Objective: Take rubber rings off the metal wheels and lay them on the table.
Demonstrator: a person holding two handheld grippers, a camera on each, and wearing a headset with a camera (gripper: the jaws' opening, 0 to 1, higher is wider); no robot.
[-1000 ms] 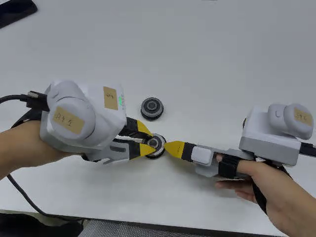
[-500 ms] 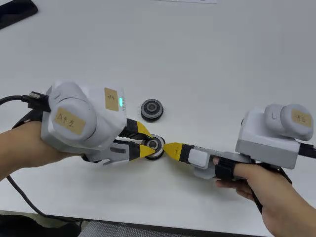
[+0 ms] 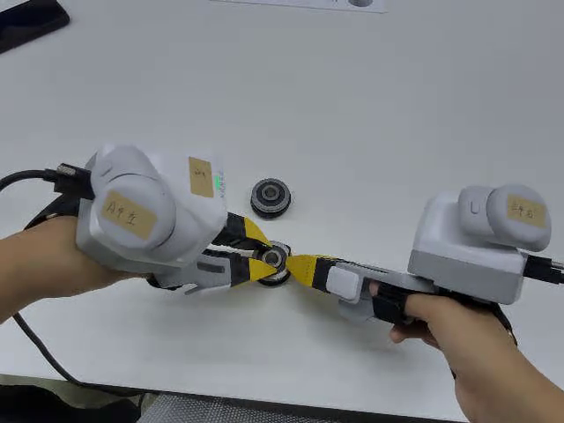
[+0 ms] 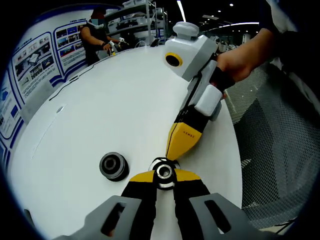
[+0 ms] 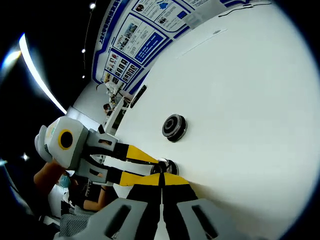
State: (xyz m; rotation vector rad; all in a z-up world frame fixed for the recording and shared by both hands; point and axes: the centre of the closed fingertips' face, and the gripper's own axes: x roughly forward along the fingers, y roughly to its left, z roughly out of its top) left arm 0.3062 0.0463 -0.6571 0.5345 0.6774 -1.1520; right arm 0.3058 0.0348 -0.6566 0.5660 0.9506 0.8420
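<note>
The left gripper (image 4: 164,176) rises from the bottom, its yellow jaws clamped around a small metal wheel (image 4: 164,171). The right gripper (image 4: 175,146), held by a hand (image 4: 240,60), reaches in from above, tip touching that wheel. A second wheel (image 4: 113,166) lies nearby on the white table (image 4: 100,100).

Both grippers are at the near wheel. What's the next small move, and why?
Probably draw the right gripper gently away from the left gripper, to peel the rubber ring off. The left one clamps the wheel from both sides, the right one's shut tips meet its rim, and the ring is not yet off. Whether the tips actually pinch rubber is unclear.
</note>
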